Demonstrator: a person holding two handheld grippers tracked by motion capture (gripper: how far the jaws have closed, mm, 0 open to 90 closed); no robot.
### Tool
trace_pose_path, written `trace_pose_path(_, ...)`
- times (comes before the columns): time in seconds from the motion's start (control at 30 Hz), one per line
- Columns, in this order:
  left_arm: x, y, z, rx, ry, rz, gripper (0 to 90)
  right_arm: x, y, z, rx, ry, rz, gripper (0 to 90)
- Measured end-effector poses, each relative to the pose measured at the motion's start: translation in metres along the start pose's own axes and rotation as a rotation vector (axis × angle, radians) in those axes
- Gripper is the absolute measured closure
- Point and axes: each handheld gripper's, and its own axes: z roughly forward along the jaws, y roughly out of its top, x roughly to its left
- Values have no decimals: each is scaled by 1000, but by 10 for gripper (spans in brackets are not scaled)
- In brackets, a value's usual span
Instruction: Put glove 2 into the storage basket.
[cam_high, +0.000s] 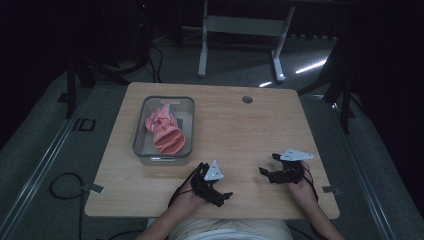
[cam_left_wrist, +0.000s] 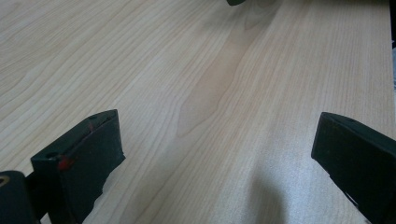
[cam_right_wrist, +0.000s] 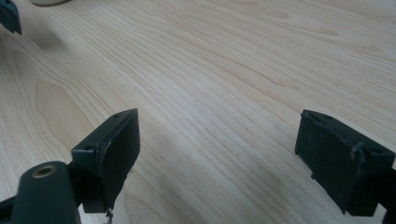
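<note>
One wooden counter (cam_high: 240, 130), with one round hole (cam_high: 247, 99) near its far edge. One clear rectangular container (cam_high: 163, 129) on the counter's left half, holding one pink ribbed cloth item (cam_high: 164, 131), bunched up. Two grippers near the front edge, well apart from the container: left gripper (cam_high: 225, 196), jaws spread wide, empty; right gripper (cam_high: 265, 166), jaws spread wide, empty.

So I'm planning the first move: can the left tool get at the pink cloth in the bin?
Probably yes: the left tool is open, the bin has no lid, and bare table lies between; the pink cloth sits exposed.
</note>
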Motion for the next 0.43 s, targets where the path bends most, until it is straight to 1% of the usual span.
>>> trace_pose_path(0.13, 2, -1, -1, -11, -4, -15, 16, -1, 0, 0, 0, 0, 2, 139)
trace_pose_path(0.27, 2, -1, 0, -4, -1, -17, 16, -3, 0, 0, -1, 1, 19, 140)
trace_pose_path(0.43, 2, -2, 0, -2, -2, -13, 16, -2, 0, 0, 6, -4, 17, 141)
